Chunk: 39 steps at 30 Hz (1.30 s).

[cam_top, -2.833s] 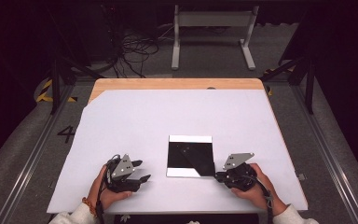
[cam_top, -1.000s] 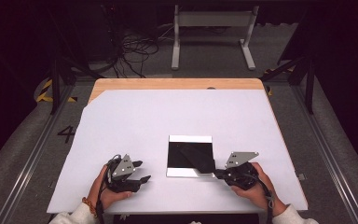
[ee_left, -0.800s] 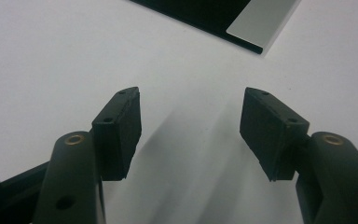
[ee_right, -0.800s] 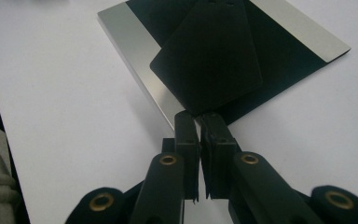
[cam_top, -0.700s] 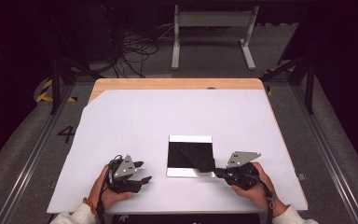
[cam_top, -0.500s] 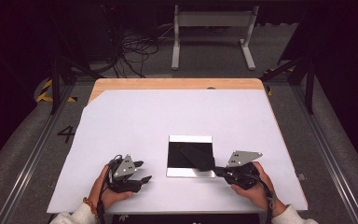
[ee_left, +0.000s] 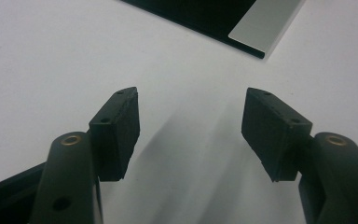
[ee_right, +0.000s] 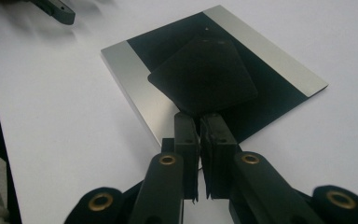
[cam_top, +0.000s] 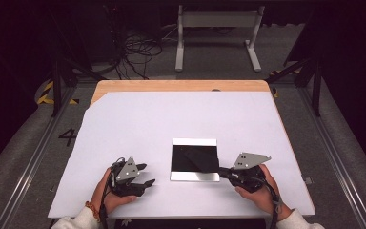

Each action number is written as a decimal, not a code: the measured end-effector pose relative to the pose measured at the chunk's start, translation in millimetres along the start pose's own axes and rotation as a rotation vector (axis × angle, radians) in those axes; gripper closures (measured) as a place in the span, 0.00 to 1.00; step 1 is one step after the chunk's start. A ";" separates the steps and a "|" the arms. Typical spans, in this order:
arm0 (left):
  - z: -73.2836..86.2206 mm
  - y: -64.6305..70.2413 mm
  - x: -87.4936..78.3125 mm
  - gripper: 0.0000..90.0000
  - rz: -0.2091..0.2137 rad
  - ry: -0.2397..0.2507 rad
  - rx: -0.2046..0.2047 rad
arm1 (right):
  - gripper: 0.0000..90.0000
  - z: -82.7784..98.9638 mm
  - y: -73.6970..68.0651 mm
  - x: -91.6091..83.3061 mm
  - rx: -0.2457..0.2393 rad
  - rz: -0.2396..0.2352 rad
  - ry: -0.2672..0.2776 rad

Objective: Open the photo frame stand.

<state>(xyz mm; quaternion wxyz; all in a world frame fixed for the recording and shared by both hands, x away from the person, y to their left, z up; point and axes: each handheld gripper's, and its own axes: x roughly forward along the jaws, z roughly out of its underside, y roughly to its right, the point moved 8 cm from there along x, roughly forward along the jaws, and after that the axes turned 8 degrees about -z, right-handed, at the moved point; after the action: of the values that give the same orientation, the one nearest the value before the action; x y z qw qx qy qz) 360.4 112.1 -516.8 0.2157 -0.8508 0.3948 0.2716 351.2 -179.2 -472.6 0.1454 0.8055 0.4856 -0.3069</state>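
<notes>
A flat square plate, black with silver strips on two sides, lies on the white table near the front. A thin black sheet with rounded corners rests tilted over it. My right gripper is shut on the sheet's near corner, and in the right gripper view the jaws pinch the sheet above the plate. My left gripper lies open on the table left of the plate. Nothing is between its fingertips; the plate's corner lies beyond them.
The white sheet-covered table has a wooden far edge. Beyond it on the floor are cables and a white frame stand. The left gripper shows at the top left of the right gripper view.
My right gripper has shifted slightly to the right, still holding the black sheet's corner. The left gripper has stayed put and open.
</notes>
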 end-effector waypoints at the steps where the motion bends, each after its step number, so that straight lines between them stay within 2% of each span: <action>1: 0.0 -0.2 -0.2 0.40 -0.002 0.000 -0.003 | 0.95 -0.9 0.1 0.0 -0.001 0.003 0.005; 13: -0.2 -2.4 -1.5 0.32 -0.011 0.003 -0.014 | 0.93 -6.2 1.7 0.5 -0.006 0.017 0.034; 22: -0.2 -5.4 -1.5 0.23 -0.024 0.003 -0.035 | 0.91 -8.5 3.0 0.2 -0.008 0.027 0.046; 39: 0.7 -3.2 0.3 0.22 -0.008 -0.006 -0.037 | 0.81 -17.1 10.6 -3.8 -0.010 0.076 0.085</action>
<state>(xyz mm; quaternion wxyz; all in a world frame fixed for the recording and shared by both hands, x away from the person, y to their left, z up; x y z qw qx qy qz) 362.9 114.3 -517.1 0.2023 -0.8553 0.3857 0.2806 365.1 -177.9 -457.6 0.1402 0.8350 0.4618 -0.2643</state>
